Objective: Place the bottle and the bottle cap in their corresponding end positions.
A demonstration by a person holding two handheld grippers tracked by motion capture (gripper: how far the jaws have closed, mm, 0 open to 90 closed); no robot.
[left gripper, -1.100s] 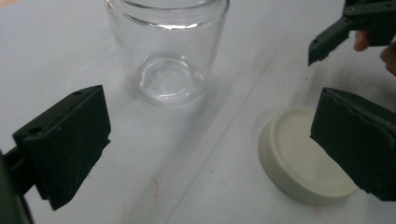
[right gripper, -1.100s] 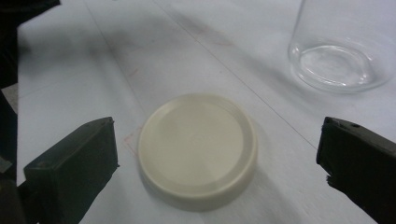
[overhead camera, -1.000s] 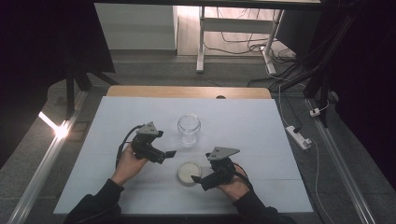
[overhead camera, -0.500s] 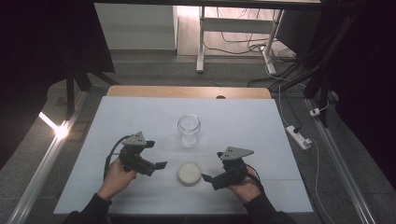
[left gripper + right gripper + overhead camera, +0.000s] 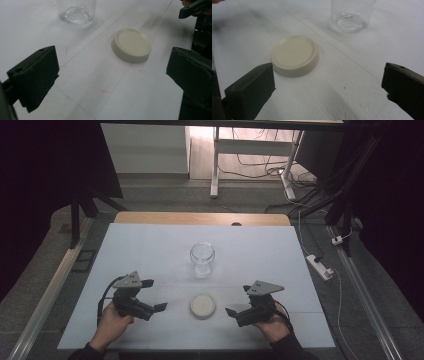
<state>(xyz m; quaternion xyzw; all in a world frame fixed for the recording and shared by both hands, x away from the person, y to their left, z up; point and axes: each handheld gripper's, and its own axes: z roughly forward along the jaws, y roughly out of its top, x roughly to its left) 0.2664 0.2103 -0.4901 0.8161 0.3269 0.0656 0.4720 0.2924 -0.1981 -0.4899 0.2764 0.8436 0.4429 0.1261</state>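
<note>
A cream lid (image 5: 203, 305) is lying flat on the white tabletop (image 5: 150, 250), its top face looking up; being round, it is showing no long axis. A clear glass jar (image 5: 202, 258) is standing upright behind the lid, apart from it. The left gripper (image 5: 152, 296) and right gripper (image 5: 231, 312) are flanking the lid, both jaws wide and empty. Nothing is blocking the lid.

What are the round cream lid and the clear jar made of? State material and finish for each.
Round cream lid: likely plastic, matte to satin; opaque, even colour, soft dull sheen, moulded rim.
Clear jar: glass or possibly clear plastic, glossy; see-through wall, bright ring highlights at its base.
</note>
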